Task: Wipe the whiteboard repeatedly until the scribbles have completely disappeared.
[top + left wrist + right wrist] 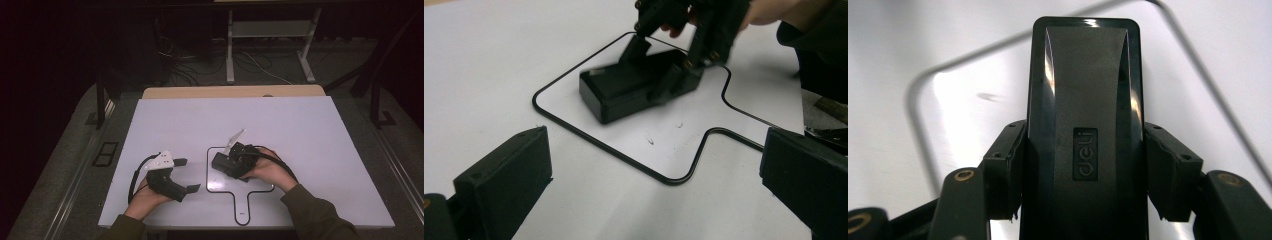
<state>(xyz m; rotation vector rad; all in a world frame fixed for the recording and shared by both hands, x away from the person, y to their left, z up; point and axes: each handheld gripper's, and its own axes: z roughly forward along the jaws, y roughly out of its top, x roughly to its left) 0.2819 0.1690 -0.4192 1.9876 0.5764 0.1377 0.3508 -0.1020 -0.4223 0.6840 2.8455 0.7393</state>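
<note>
So the right gripper (226, 161) is clamped on a black box (223, 164), one jaw pressed to each long side. In the right gripper view you can read "deli" on a small raised label on the black box (1083, 125), and both jaws sit flush against it. The box is inside the black outline (206, 172) drawn on the white table (300, 150), a rounded square with a stubby handle shape pointing at the near edge. From the left gripper view the black box (624, 92) looks like it's resting on the table, toward the outline's far left corner, though I can't say for sure it's fully down.

The left gripper (189, 175) is released, jaws spread wide with nothing between them. It's near the table's near left corner, just left of the outline (624, 157), pointing at the box.
</note>
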